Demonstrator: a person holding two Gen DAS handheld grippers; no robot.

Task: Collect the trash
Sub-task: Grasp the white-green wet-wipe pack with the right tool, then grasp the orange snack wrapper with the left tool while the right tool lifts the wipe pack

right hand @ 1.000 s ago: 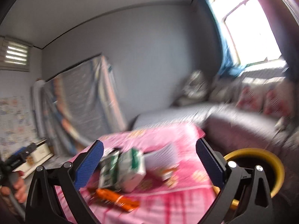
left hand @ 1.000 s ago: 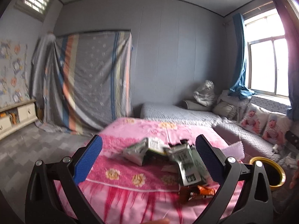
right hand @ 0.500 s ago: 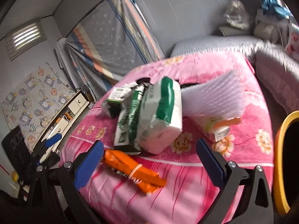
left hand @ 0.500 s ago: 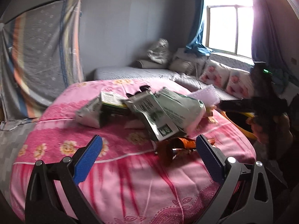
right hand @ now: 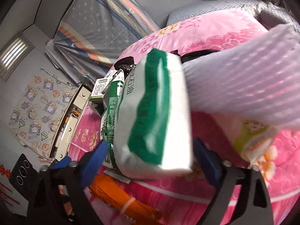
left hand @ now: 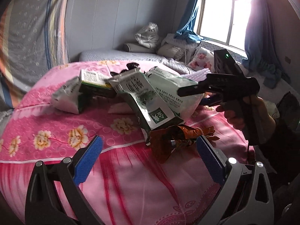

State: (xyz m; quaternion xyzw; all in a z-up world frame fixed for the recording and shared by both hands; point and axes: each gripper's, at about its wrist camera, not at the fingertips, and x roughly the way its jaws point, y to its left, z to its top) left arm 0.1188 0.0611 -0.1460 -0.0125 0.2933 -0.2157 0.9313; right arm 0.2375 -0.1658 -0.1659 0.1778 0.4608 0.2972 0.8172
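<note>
A heap of trash lies on a table under a pink flowered cloth (left hand: 56,127). It holds a white-and-green bag (right hand: 153,121), a flattened green-and-white carton (left hand: 144,101), a small green box (left hand: 93,78), a silver pouch (left hand: 67,97), an orange wrapper (left hand: 180,136) and a white foam sheet (right hand: 243,78). My right gripper (right hand: 150,153) straddles the white-and-green bag; its jaws are closing, with the blue pads close beside the bag's two sides. From the left wrist view it (left hand: 198,95) reaches in at the bag (left hand: 168,88), held by a hand. My left gripper (left hand: 150,144) stands open just before the orange wrapper, holding nothing.
A grey bed (left hand: 121,54) with pillows and a plastic bag runs along the far wall under a window (left hand: 219,16). A striped sheet (left hand: 28,28) hangs at the left. A low white cabinet (right hand: 73,118) stands beyond the table. A yellowish carton (right hand: 251,140) lies under the foam sheet.
Both grippers have dropped and tilted down toward the heap. The right one has moved in until the white-and-green bag sits between its jaws, which have narrowed. The left one has neared the orange wrapper.
</note>
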